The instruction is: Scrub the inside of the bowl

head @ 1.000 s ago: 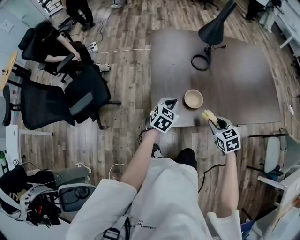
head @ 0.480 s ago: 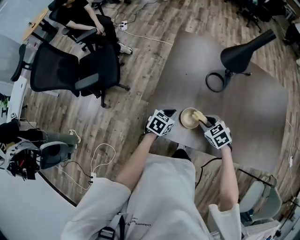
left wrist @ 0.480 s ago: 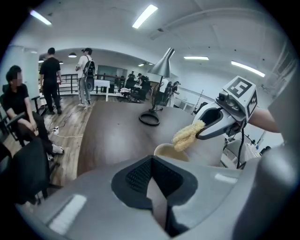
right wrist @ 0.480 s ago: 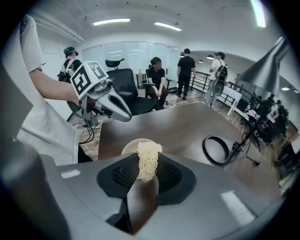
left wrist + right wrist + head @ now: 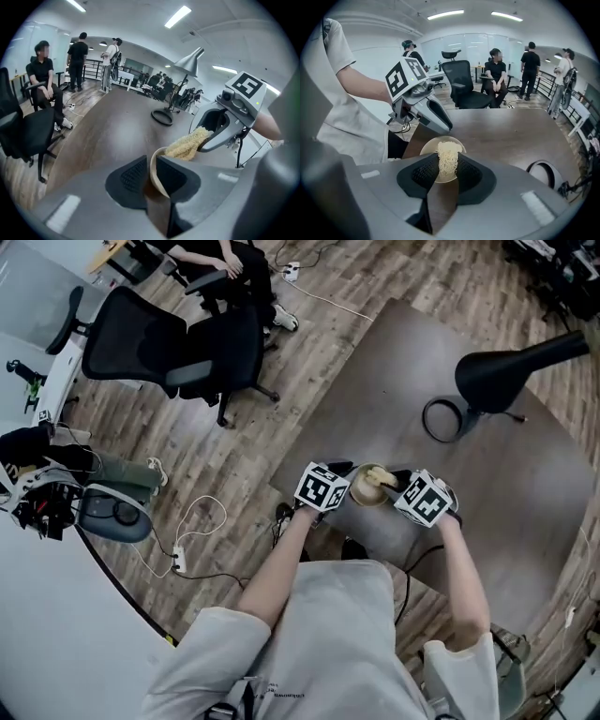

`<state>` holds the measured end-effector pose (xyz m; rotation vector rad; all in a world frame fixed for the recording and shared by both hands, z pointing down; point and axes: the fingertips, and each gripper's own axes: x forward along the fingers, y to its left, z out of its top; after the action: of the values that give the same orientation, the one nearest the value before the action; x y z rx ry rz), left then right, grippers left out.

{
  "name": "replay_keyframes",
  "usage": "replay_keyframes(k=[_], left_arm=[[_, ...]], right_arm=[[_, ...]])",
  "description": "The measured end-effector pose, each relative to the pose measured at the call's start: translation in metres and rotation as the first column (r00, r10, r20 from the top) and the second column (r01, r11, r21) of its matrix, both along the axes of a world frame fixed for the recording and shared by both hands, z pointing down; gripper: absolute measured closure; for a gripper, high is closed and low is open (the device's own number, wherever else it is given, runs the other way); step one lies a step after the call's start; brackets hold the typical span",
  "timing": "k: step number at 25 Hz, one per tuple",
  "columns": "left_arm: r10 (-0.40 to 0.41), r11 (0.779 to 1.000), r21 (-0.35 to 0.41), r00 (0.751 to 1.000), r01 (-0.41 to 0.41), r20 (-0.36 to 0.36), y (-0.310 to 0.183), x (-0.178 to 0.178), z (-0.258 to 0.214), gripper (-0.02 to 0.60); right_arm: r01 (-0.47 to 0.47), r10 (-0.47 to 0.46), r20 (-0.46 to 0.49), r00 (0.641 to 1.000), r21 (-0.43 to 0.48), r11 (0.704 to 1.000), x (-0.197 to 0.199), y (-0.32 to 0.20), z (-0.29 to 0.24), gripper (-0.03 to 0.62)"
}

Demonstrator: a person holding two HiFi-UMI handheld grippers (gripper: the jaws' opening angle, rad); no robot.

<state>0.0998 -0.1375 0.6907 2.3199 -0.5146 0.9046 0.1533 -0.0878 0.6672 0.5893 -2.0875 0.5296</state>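
A small tan bowl (image 5: 367,494) stands near the front edge of a dark table (image 5: 487,465). My left gripper (image 5: 343,486) is shut on the bowl's rim (image 5: 153,172), one jaw inside and one outside. My right gripper (image 5: 397,486) is shut on a yellow fibrous scrubber (image 5: 447,158), whose tip reaches into the bowl (image 5: 427,150). In the left gripper view the scrubber (image 5: 188,142) sticks out of the right gripper (image 5: 209,138) over the rim. From the head view the two grippers flank the bowl closely, left and right.
A black desk lamp (image 5: 502,371) with a ring base (image 5: 442,419) stands farther back on the table. Black office chairs (image 5: 178,348) and a seated person (image 5: 497,75) are off the table's left side. Cables (image 5: 187,531) lie on the wood floor.
My right gripper has carried the scrubber from beside the bowl into it. My left gripper has closed in on the bowl's rim. The head view has swung over the table.
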Motion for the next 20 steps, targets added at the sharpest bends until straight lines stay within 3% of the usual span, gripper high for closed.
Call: replay_keyframes(k=[6,10,11,14,17,20], left_arm=[[-0.037,0.998,-0.057,0.999,0.038,0.028,-0.004,0.005,0.021,0.489],[0.0,0.992,-0.124,1.0,0.004,0.028,0.009,0.023,0.037,0.48],[0.01,0.992,-0.125,0.999,-0.005,0.044,0.011,0.024,0.041,0.48],[0.011,0.993,-0.115,0.996,-0.002,0.084,0.012,0.023,0.047,0.563],[-0.013,0.994,-0.103,0.997,0.021,0.079,0.01,0.022,0.04,0.563],[0.004,0.999,-0.046,0.995,0.001,0.101,0.009,0.019,0.028,0.565]], right_arm=[[0.112,-0.113,-0.004,0.994,-0.047,0.993,-0.007,-0.004,0.015,0.47],[0.17,-0.172,0.0,0.985,-0.142,0.975,-0.003,0.005,0.021,0.469],[0.182,-0.186,-0.01,0.982,-0.156,0.971,-0.002,0.007,0.023,0.469],[0.207,-0.214,-0.027,0.976,-0.166,0.964,0.0,0.008,0.02,0.469],[0.229,-0.237,-0.03,0.971,-0.167,0.959,0.0,0.005,0.01,0.469],[0.275,-0.288,-0.044,0.957,-0.19,0.942,-0.003,0.0,-0.001,0.47]])
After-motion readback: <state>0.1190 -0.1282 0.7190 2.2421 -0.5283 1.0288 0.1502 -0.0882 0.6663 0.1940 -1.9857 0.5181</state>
